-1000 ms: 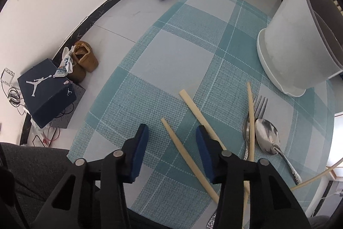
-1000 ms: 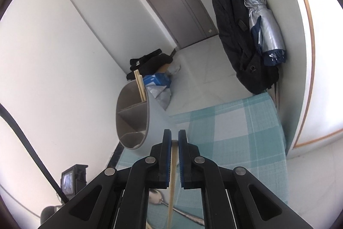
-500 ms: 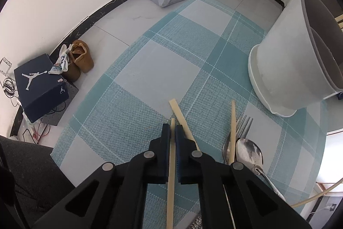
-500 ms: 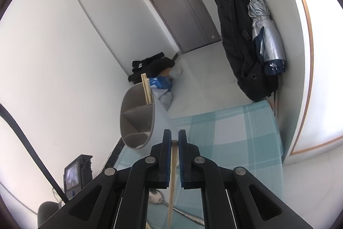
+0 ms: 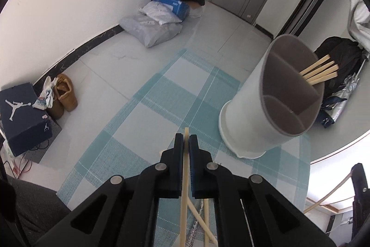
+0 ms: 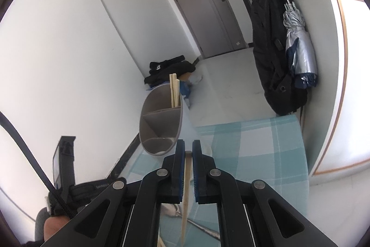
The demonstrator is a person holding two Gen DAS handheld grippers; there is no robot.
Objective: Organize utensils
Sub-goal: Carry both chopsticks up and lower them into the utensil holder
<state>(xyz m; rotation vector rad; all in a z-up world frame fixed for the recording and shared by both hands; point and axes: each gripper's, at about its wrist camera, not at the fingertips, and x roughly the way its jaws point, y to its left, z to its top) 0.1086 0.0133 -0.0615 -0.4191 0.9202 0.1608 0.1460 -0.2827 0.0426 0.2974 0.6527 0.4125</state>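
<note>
My left gripper (image 5: pixel 186 139) is shut on a pale wooden chopstick (image 5: pixel 184 191) whose tip sticks out past the pads. It hangs above the teal checked tablecloth (image 5: pixel 143 112). To its right stands a white divided utensil holder (image 5: pixel 256 108) with several chopsticks (image 5: pixel 319 72) in its far compartment. Two more chopsticks (image 5: pixel 203 217) lie on the cloth below the fingers. My right gripper (image 6: pixel 188 151) is shut on another chopstick (image 6: pixel 186 191), held up in front of the same holder (image 6: pixel 159 124), which stands a little to its left. A metal utensil (image 6: pixel 201 228) lies on the cloth beneath.
On the floor to the left are a dark shoe box (image 5: pixel 20 115), brown shoes (image 5: pixel 64 96), grey bags (image 5: pixel 152 27) and a blue box (image 5: pixel 168 2). A black coat (image 6: pixel 272 57) and a folded umbrella (image 6: pixel 298 43) hang by the door. The other gripper's handle (image 6: pixel 64 166) shows at lower left.
My left gripper closed on a chopstick from the cloth, then rose and tilted upward, bringing the holder's open top into view. My right gripper kept its chopstick, staying near the holder.
</note>
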